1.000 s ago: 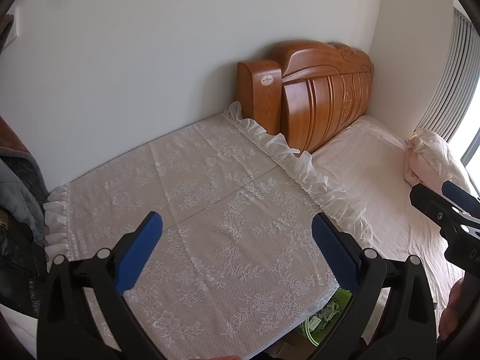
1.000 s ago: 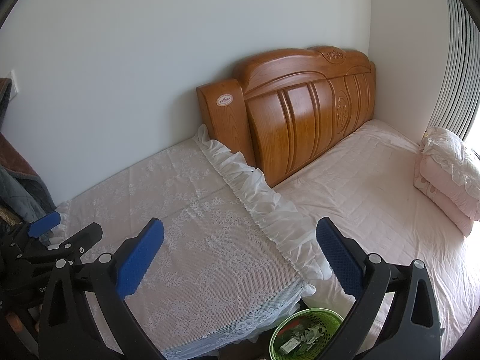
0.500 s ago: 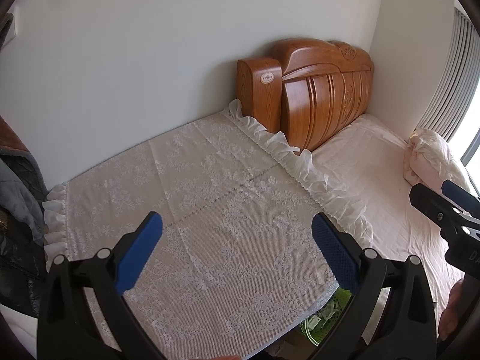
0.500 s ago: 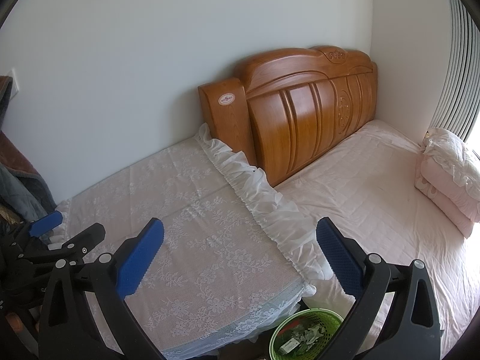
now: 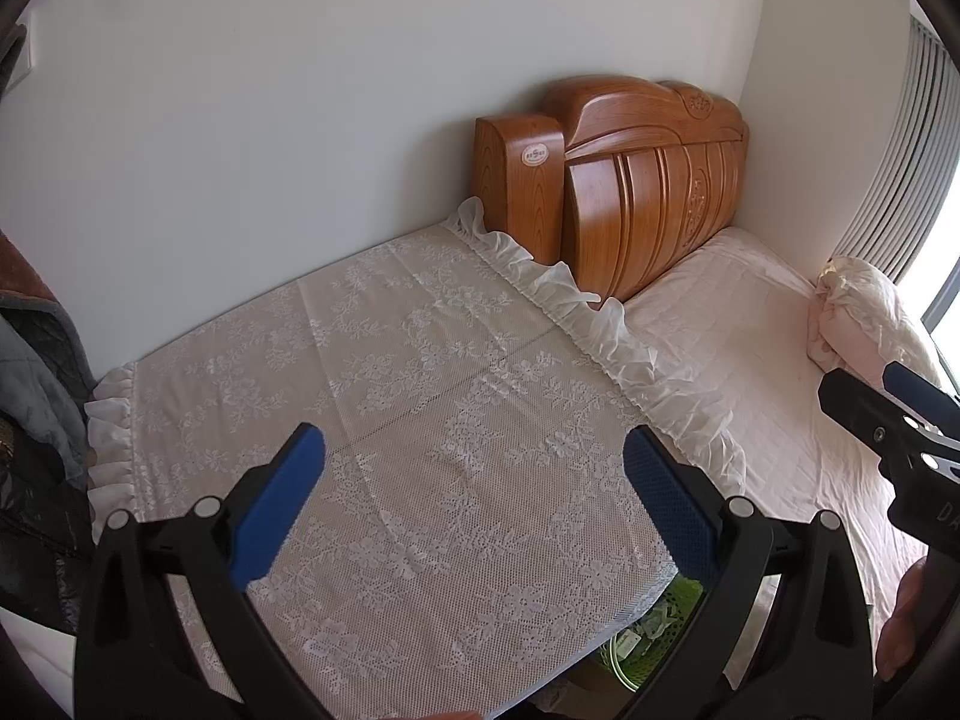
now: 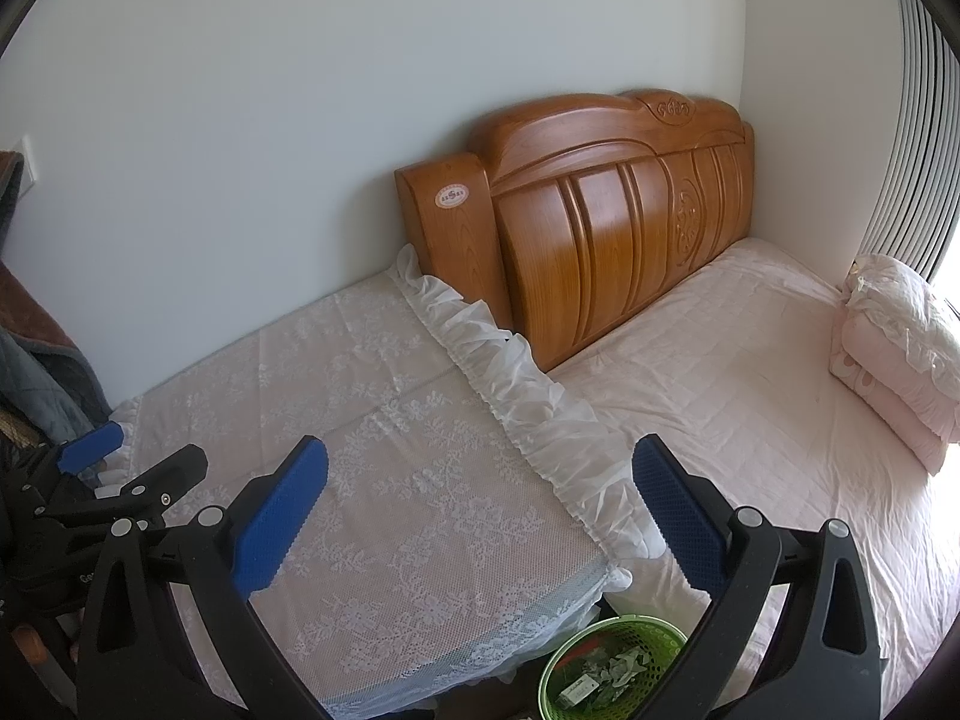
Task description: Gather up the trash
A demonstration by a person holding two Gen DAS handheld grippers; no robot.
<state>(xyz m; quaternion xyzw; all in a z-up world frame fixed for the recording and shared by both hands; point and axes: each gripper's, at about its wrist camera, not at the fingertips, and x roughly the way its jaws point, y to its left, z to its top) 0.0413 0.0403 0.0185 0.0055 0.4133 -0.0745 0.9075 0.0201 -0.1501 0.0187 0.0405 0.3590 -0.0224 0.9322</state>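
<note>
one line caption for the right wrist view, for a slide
Open right gripper above a white lace-covered table, green plastic mesh bin of scraps below, beside a pink bed.

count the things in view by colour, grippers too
Green: 1, the trash basket
Brown wood: 1, the headboard
White: 1, the lace cover
Pink: 2, the bed sheet and folded quilt
Black and blue: 2, left gripper and right gripper
Total: 7

Left gripper (image 5: 474,501) and right gripper (image 6: 480,504) hover, jaws spread wide.
</note>
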